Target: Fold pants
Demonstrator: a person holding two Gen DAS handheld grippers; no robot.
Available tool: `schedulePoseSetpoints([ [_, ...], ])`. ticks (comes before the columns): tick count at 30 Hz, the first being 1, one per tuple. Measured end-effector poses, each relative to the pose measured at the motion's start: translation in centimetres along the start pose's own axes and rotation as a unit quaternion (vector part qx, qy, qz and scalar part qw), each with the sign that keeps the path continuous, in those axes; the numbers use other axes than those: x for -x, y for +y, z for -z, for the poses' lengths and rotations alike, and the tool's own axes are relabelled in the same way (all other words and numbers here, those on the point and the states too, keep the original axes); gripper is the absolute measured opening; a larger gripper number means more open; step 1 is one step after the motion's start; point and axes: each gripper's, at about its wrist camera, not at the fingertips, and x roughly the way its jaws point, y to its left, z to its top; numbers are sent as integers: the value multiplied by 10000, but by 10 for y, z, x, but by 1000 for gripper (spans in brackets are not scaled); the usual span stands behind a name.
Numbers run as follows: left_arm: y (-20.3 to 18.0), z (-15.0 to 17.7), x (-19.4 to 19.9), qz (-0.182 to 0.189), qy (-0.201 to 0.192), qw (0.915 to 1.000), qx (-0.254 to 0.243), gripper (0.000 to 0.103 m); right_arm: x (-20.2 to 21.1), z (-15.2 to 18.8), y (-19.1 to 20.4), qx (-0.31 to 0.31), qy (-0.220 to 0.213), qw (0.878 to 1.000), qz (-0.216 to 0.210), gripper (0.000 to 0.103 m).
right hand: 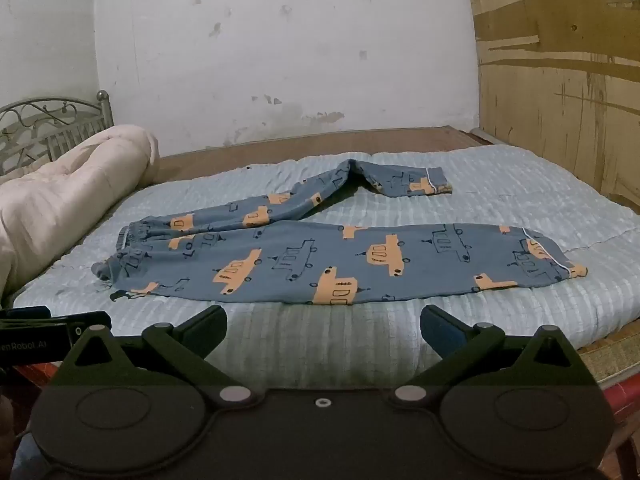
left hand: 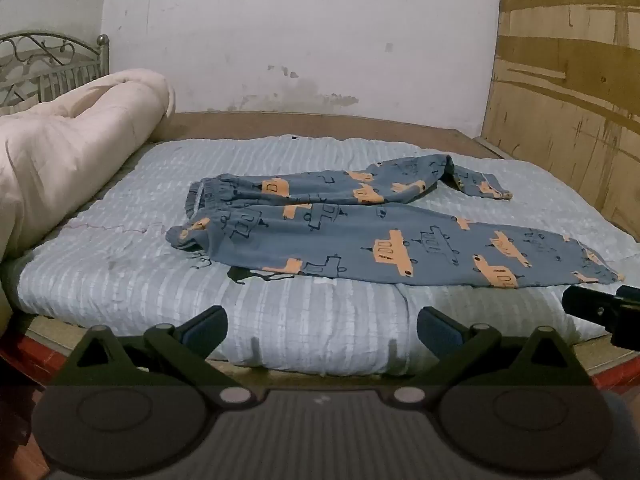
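Observation:
Blue pants with orange vehicle prints (left hand: 360, 232) lie spread on the pale blue quilt (left hand: 120, 272), waistband to the left, legs to the right. The near leg lies flat and straight; the far leg is bent back on itself near its cuff. They also show in the right wrist view (right hand: 328, 260). My left gripper (left hand: 322, 330) is open and empty, above the bed's near edge, short of the pants. My right gripper (right hand: 323, 330) is open and empty, just short of the near leg. The right gripper's tip shows at the left view's right edge (left hand: 600, 308).
A rolled cream duvet (left hand: 60, 160) lies along the bed's left side by a metal headboard (left hand: 48, 64). A white wall (left hand: 300, 40) stands behind, plywood boards (left hand: 568, 80) to the right. The bed's red frame edge (right hand: 624, 392) runs below the grippers.

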Motion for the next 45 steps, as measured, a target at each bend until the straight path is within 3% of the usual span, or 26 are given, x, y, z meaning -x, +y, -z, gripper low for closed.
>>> schedulePoseSetpoints([
  [45,5,1,-2,-37,-3,10000,-31,102,0,-1,1,71,9,10000,9,102],
])
